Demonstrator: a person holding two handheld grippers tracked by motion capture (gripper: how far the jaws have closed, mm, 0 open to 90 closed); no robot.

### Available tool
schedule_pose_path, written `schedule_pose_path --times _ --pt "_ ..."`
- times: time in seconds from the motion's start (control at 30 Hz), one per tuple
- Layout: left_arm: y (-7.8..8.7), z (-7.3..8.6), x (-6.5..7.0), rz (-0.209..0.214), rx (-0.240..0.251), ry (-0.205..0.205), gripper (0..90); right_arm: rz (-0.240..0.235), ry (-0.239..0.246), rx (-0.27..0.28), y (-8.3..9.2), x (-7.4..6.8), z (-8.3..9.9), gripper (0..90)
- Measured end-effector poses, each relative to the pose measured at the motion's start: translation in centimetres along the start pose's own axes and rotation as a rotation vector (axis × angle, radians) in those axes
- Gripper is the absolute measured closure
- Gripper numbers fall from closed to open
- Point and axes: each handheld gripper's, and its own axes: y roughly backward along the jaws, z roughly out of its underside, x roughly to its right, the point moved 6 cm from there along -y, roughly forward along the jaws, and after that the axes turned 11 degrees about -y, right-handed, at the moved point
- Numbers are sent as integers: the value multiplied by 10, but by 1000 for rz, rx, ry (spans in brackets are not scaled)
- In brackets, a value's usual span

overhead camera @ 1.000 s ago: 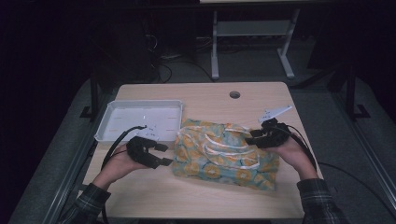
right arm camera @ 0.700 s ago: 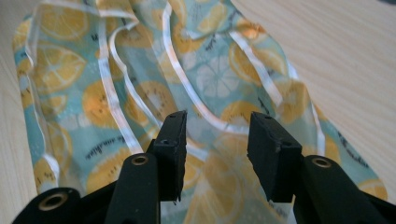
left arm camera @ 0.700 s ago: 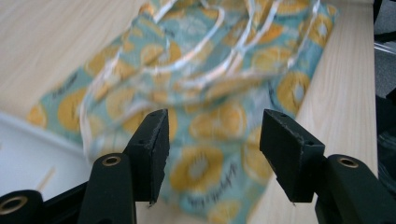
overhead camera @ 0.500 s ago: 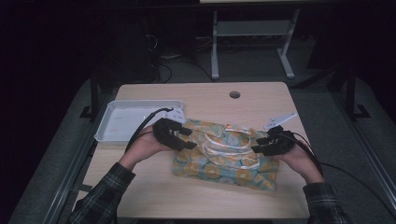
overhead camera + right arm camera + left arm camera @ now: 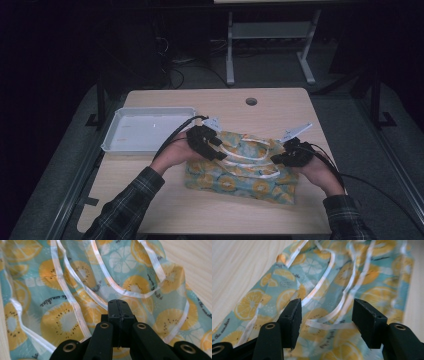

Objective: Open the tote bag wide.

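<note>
Two grippers working one fruit-print fabric bag, lying flat on the wooden table just right of a white tray. Left gripper over the bag's upper left corner, jaws spread, white strap lying loose between them, unpinched. Right gripper at the bag's right edge, jaws just closed, pressed together; cloth caught between them or not, cannot tell.
</note>
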Motion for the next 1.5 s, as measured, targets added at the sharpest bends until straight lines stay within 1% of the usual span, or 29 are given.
schedule_pose_path --times 0.07,0.17,0.2,0.23,0.3,0.33,0.37,0.43,0.47,0.5,0.53,0.57,0.6,0.63,0.67,0.7,0.73,0.77,0.83,0.9,1.0,1.03,1.1,1.2,1.27,1.33,1.43,1.47,1.5 --pt "-5 0 -3 4 -1 6 404 -15 -2 9 3 -2 1 896" --pt "-13 -1 -8 20 -4 26 407 -29 12 25 6 -5 0 896" --pt "-16 0 -9 30 -14 27 407 -29 15 23 6 -5 1 896" --pt "-17 1 -10 34 -25 15 407 -29 15 23 6 -5 1 896" --pt "-21 4 -9 40 -43 15 406 -28 19 18 5 -3 2 895" --pt "-22 5 -9 39 -41 16 405 -20 13 20 5 -3 2 894" --pt "-22 7 -8 44 -49 13 403 -9 8 28 5 -2 2 849" --pt "-22 12 -8 43 -66 7 399 -8 3 45 6 0 0 739" --pt "-23 13 -8 38 -63 10 397 -9 -10 52 6 0 -1 703" --pt "-23 16 -8 41 -73 10 397 -17 -7 52 6 0 -3 664" --pt "-23 18 -8 37 -77 15 396 -10 -8 49 4 0 -3 624" --pt "-23 20 -8 34 -82 11 395 6 -6 42 2 1 -4 605" --pt "-23 22 -8 32 -92 9 395 4 0 32 0 0 -4 591" --pt "-24 24 -8 30 -99 7 394 12 5 15 -4 1 -3 573" --pt "-24 25 -8 27 -104 5 393 24 11 3 -7 1 -1 576" --pt "-25 27 -8 23 -109 10 393 29 12 -17 -10 2 1 591" --pt "-25 29 -8 21 -119 6 392 32 24 -29 -14 3 2 613" --pt "-25 31 -9 18 -125 6 392 37 20 -47 -16 3 4 646" --pt "-25 34 -10 18 -130 9 395 41 27 -73 -19 4 7 730" --pt "-26 36 -11 17 -136 6 400 42 24 -79 -19 5 9 790" --pt "-28 37 -10 11 -146 -5 435 39 27 -78 -18 6 10 868" --pt "-28 36 -10 8 -144 -3 451 38 25 -79 -17 7 10 880" --pt "-30 37 -9 7 -156 -20 487 32 29 -80 -16 8 11 889" --pt "-32 40 -9 6 -171 -33 531 36 29 -74 -14 8 12 891" --pt "-33 42 -9 7 -177 -39 567 38 26 -63 -12 9 11 892" --pt "-34 44 -8 10 -180 -37 613 39 28 -60 -10 9 11 891" --pt "-34 48 -8 22 -187 -40 734 40 28 -58 -10 10 11 892" --pt "-35 49 -8 22 -187 -32 777 39 29 -58 -10 10 11 891" --pt "-34 50 -9 19 -190 -33 817 40 29 -57 -10 10 11 892"
